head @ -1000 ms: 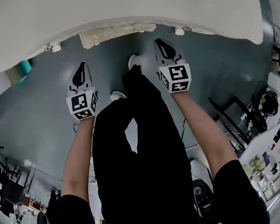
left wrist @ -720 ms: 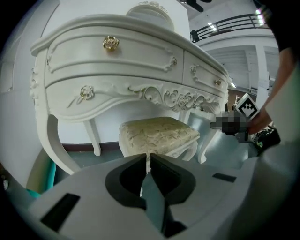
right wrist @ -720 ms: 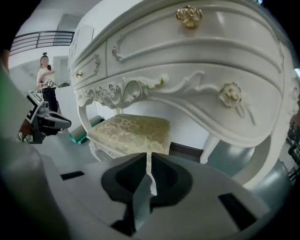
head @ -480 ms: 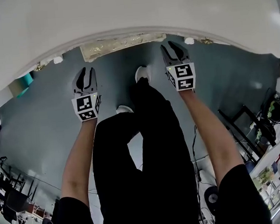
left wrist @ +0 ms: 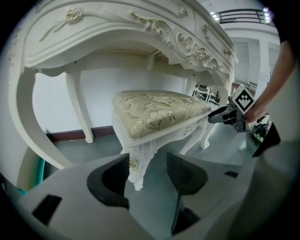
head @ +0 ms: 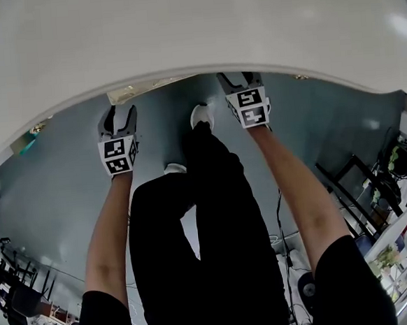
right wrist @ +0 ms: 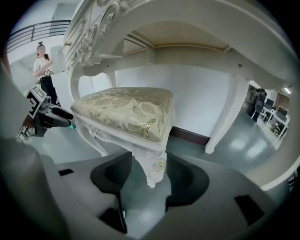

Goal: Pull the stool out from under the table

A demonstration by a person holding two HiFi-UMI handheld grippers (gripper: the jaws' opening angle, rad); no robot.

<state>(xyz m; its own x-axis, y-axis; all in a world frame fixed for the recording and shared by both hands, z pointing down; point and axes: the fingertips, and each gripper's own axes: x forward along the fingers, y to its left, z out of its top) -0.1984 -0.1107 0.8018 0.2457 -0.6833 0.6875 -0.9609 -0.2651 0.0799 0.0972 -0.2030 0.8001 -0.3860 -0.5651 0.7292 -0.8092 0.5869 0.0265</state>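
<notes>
Jaws of my left gripper point(left wrist: 148, 171) and right gripper point(right wrist: 149, 173) have just been opening; a leg of the stool point(left wrist: 159, 112) stands ungripped between each pair

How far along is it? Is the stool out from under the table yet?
Nothing pulled yet: the stool sits under the table. In hand: the left gripper and right gripper have just been opening their fingers, each with a stool leg showing in the gap, ungripped. To do: close on the stool and draw it out.

Grey floor point(head: 51, 184), distant person point(right wrist: 44, 70)
</notes>
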